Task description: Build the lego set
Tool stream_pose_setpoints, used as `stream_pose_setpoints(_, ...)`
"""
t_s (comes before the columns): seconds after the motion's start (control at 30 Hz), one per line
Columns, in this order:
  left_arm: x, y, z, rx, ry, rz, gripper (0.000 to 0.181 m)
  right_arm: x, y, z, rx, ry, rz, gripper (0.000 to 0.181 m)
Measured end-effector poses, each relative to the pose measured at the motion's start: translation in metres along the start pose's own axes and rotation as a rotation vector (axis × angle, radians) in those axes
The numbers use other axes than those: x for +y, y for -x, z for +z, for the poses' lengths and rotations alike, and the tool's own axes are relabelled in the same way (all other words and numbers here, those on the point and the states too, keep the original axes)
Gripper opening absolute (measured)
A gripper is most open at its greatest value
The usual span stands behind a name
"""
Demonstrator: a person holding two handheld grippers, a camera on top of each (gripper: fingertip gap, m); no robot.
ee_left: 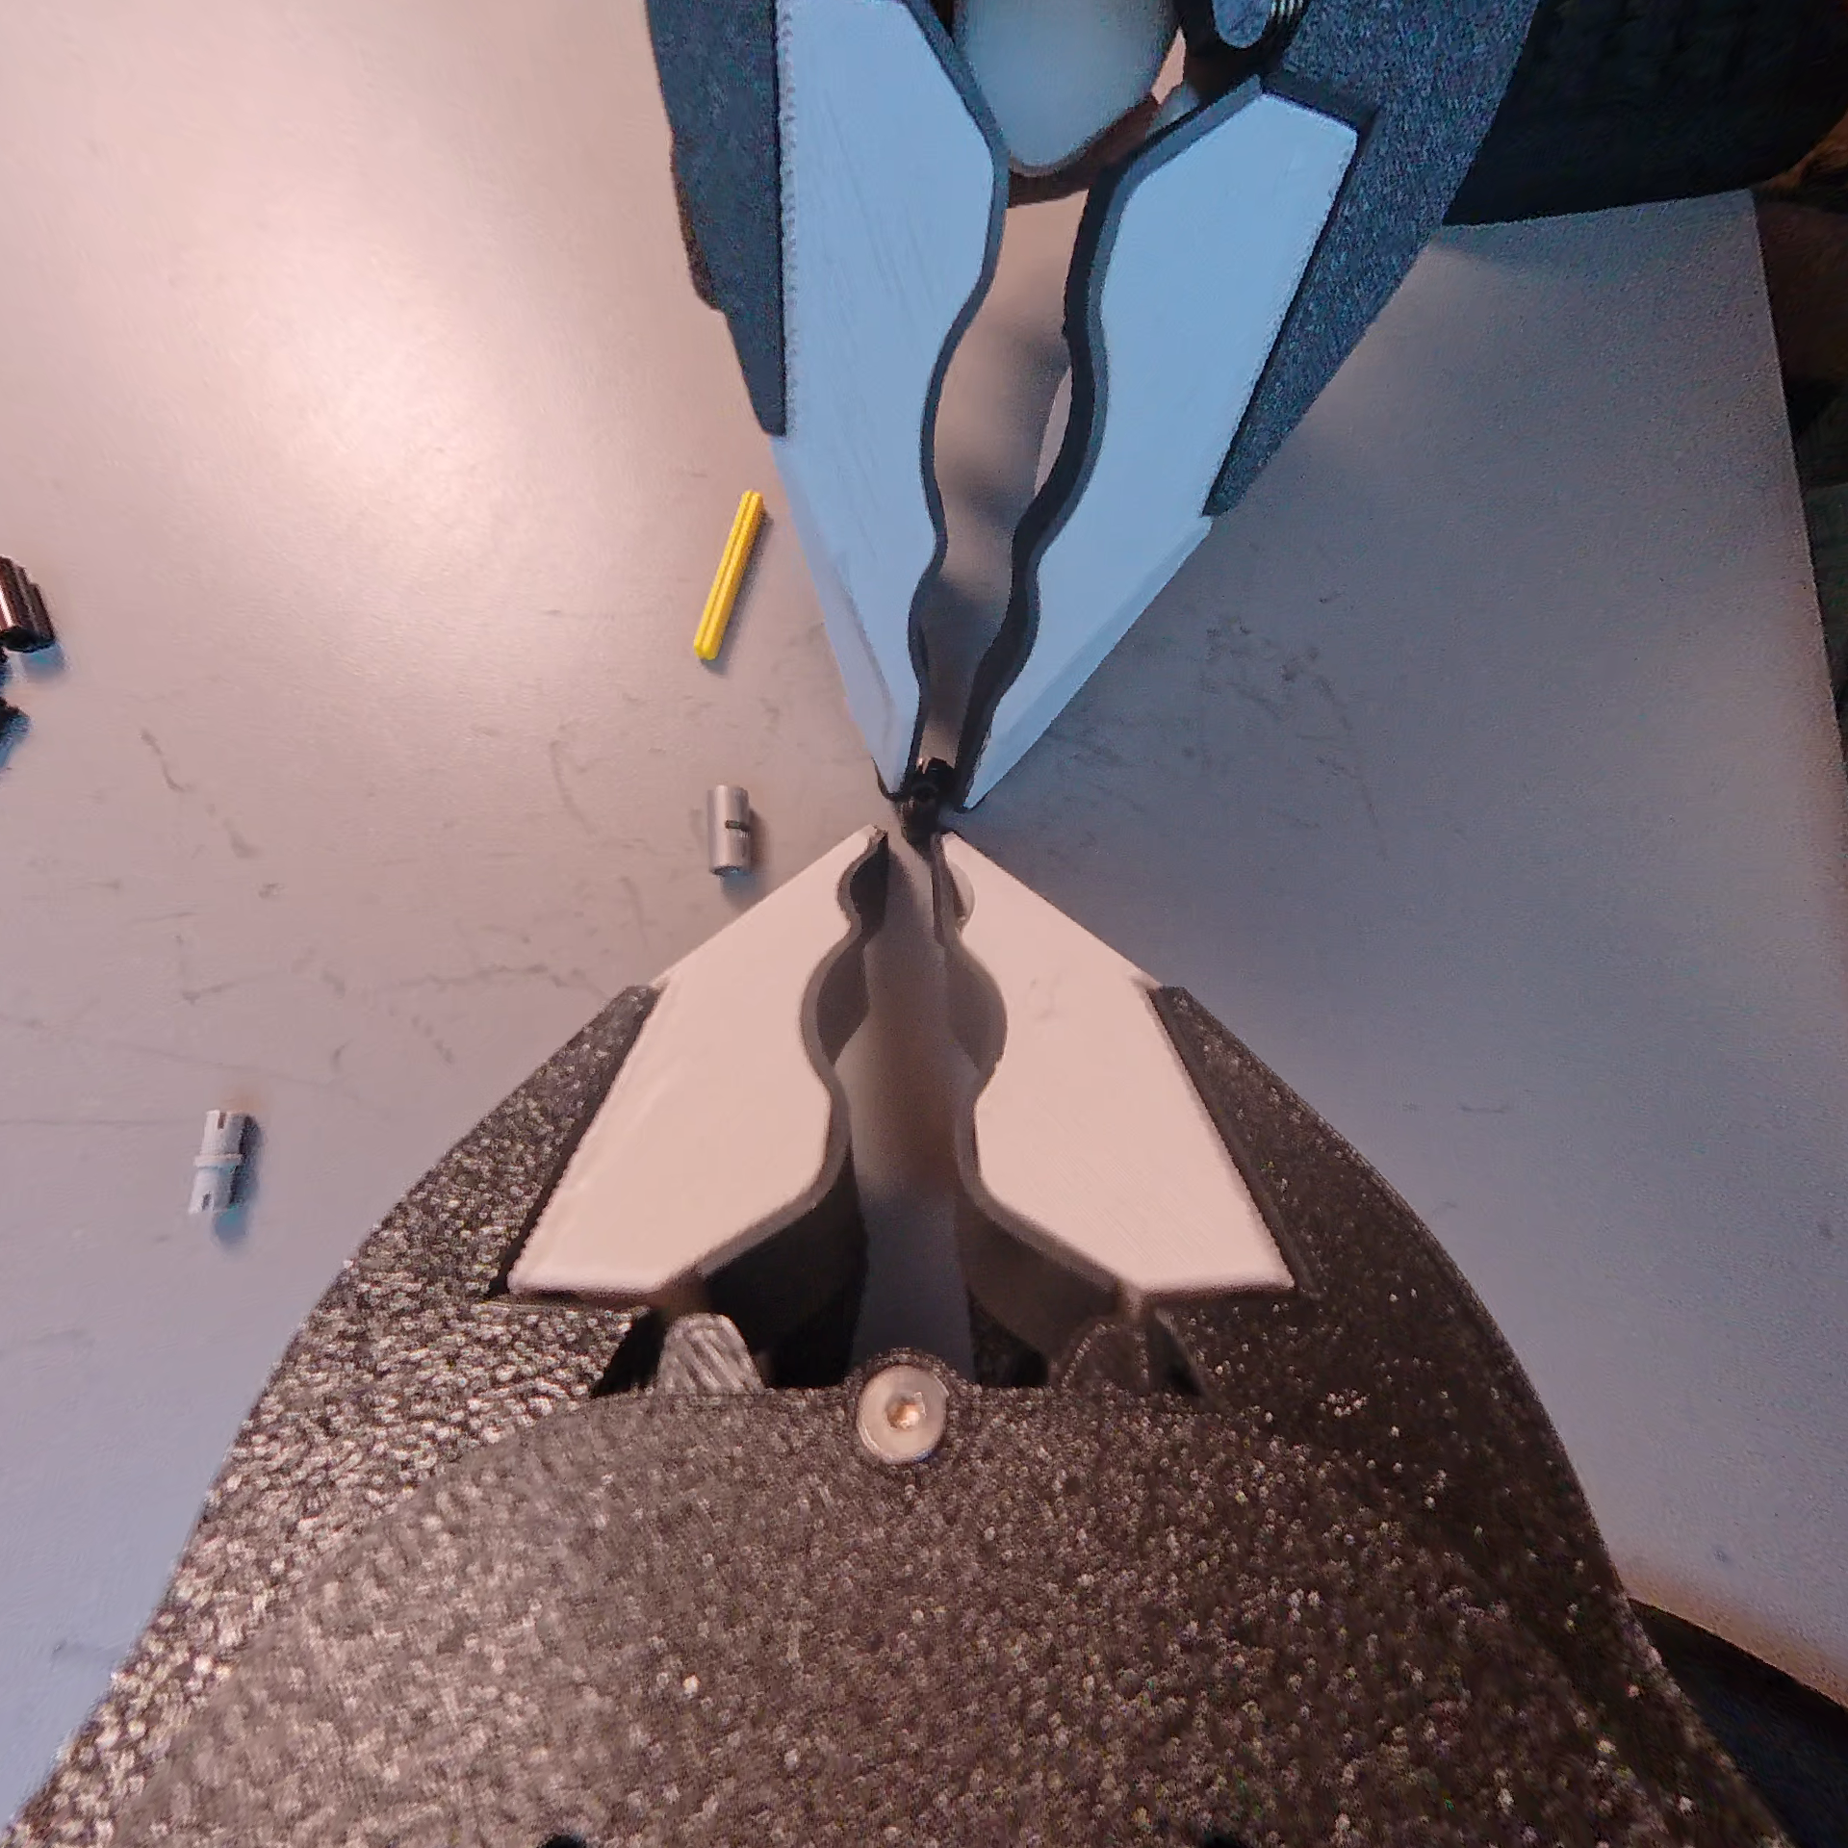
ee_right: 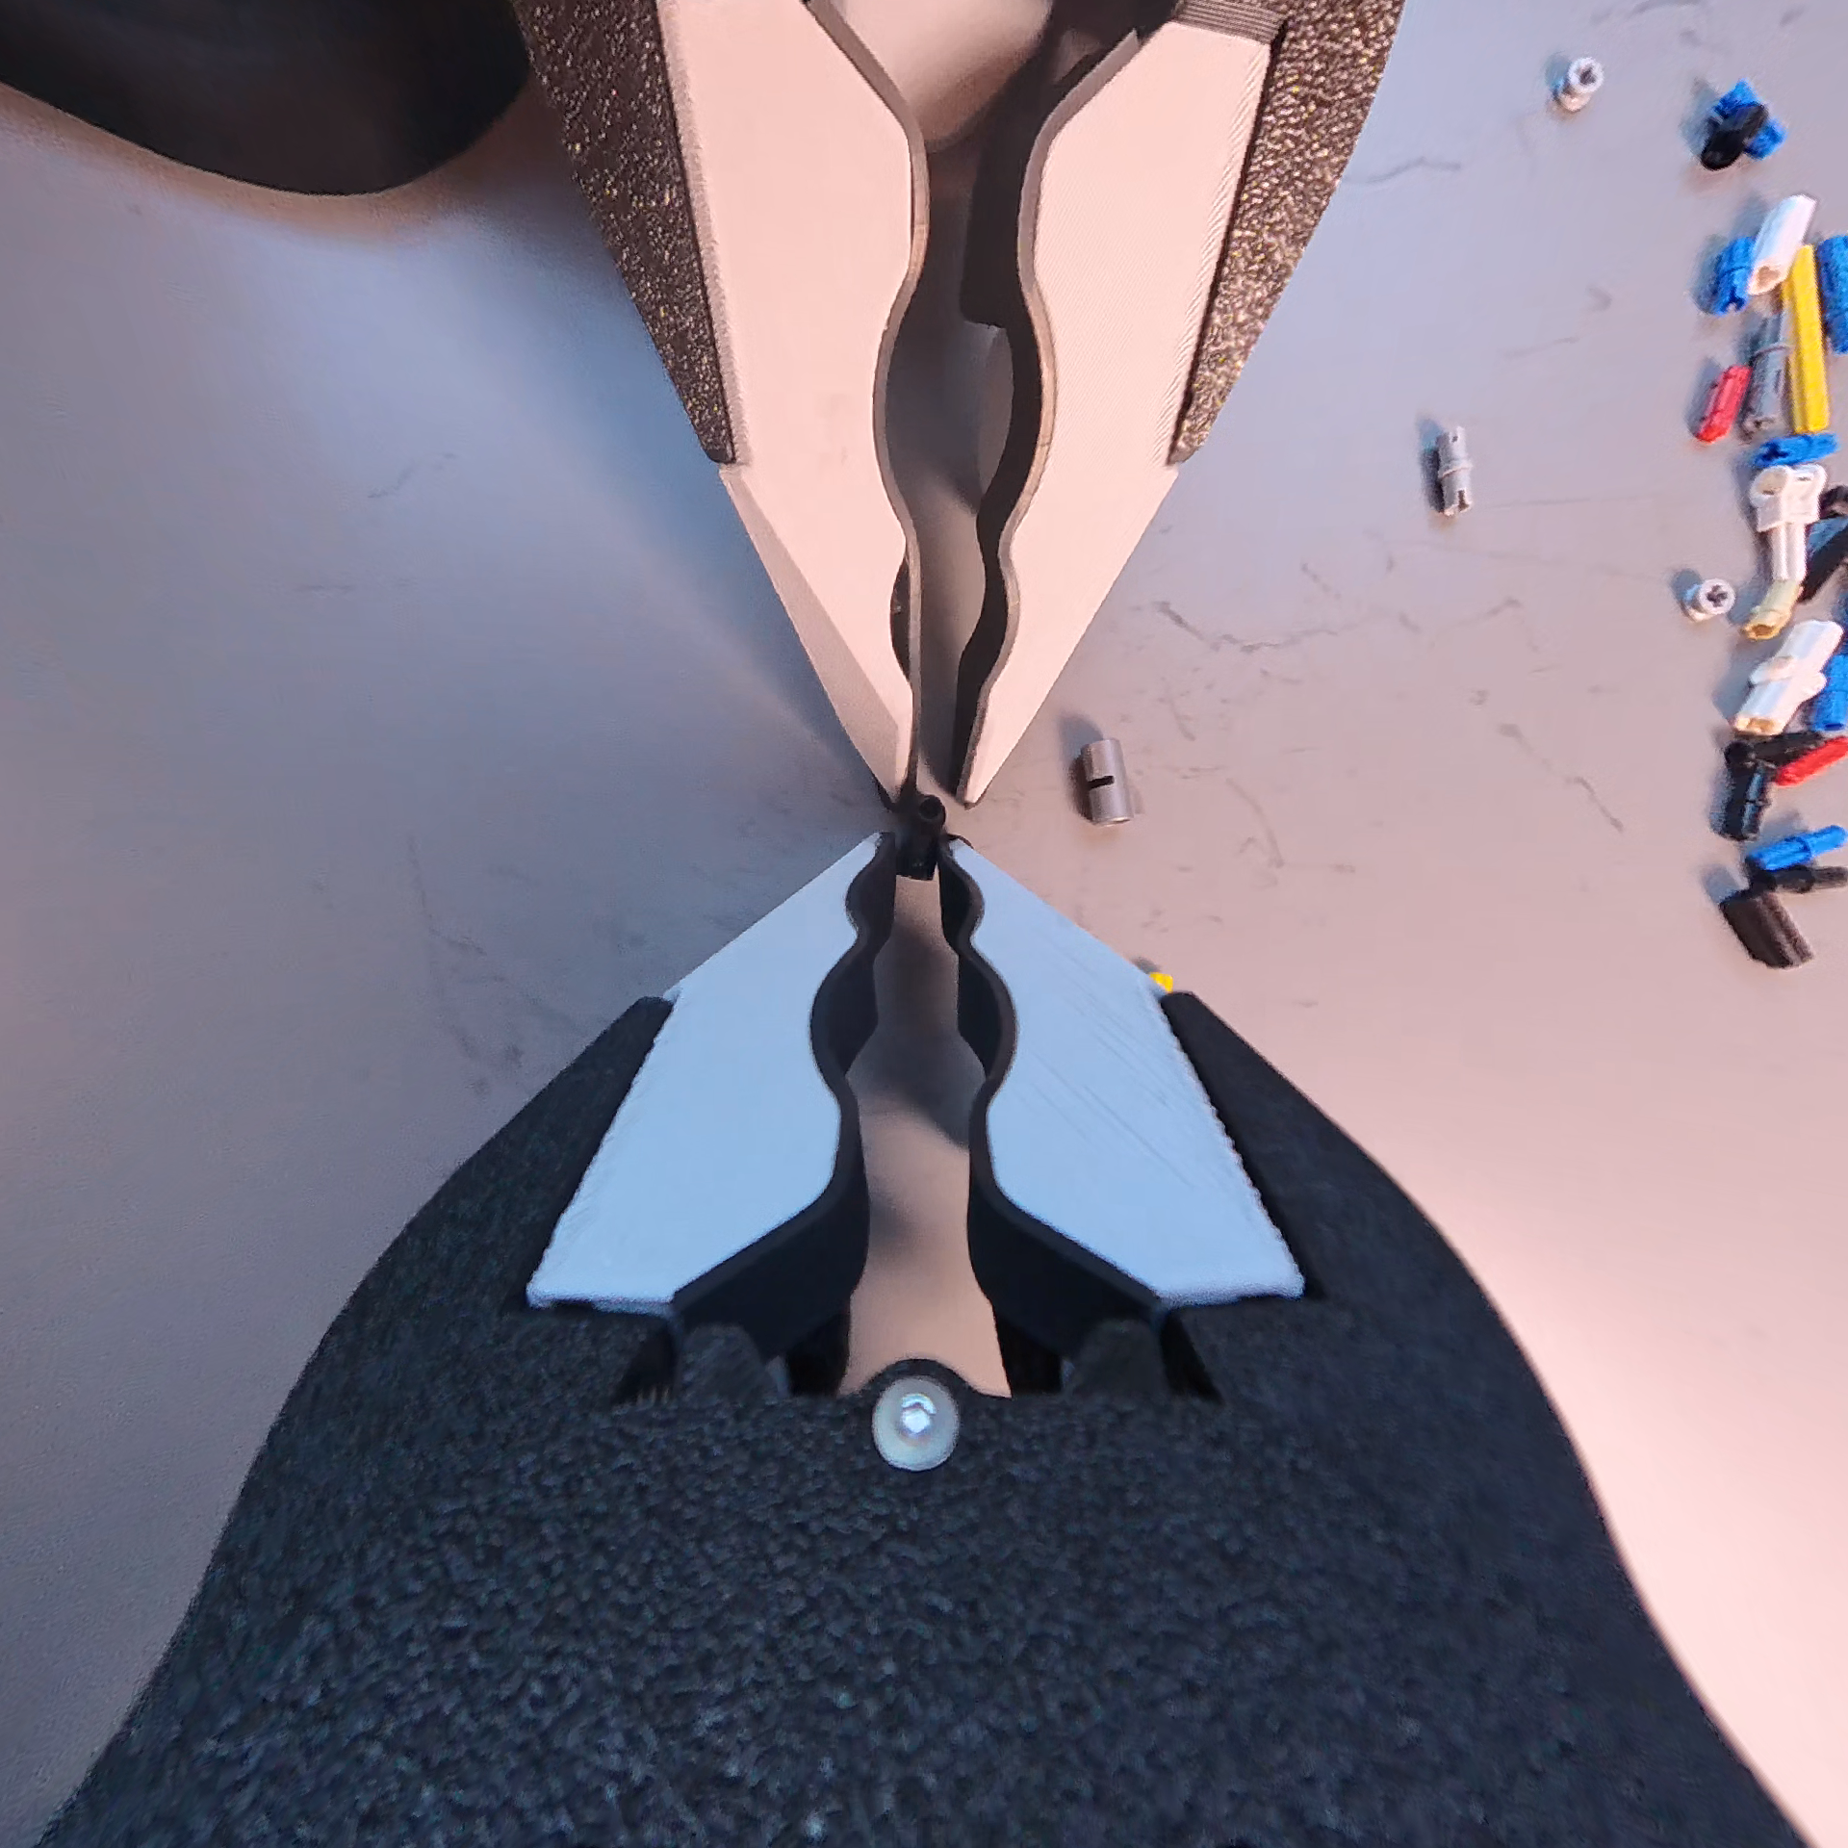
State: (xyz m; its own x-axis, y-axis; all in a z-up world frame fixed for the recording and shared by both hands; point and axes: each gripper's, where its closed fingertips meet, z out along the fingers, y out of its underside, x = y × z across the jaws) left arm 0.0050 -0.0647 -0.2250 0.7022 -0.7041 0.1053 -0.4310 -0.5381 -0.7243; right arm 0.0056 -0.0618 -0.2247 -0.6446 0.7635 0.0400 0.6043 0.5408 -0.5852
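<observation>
While both claws meet tip to tip above the table [ee_left: 400, 400], the left claw [ee_left: 915, 850] and right claw [ee_right: 915, 845] each pinch one small black piece [ee_right: 918, 830]; uneven pressure could flick it away.

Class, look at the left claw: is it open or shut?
Shut. The left claw has its tips pinched on a small black piece, which the right claw also grips.

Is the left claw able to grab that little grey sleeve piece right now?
Probably not yet: the left claw is shut on a small black piece. The grey sleeve lies uncovered just beside it.
</observation>
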Motion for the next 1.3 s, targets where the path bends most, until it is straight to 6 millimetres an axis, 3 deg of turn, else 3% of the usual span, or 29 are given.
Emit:
stream_pose_setpoints(0.43,0.002,0.009,-0.005,-0.053,-0.012,-0.031,0.011,-0.005,0.011,-0.008,0.023,-0.147,0.088,0.009)
stream_pose_setpoints(0.6,-0.003,0.024,-0.022,-0.130,-0.104,-0.066,0.010,-0.010,-0.013,-0.033,0.110,-0.262,0.131,0.009)
stream_pose_setpoints(0.73,-0.003,0.046,-0.038,-0.214,-0.155,-0.108,0.014,-0.001,-0.033,-0.049,0.208,-0.285,0.140,0.010)
stream_pose_setpoints(1.17,0.000,0.035,-0.005,-0.192,-0.007,-0.033,0.020,0.008,-0.020,-0.032,0.159,-0.254,0.090,0.012)
stream_pose_setpoints(1.3,-0.002,0.033,-0.002,-0.204,0.006,0.012,0.007,0.004,-0.019,-0.032,0.151,-0.276,0.104,0.013)
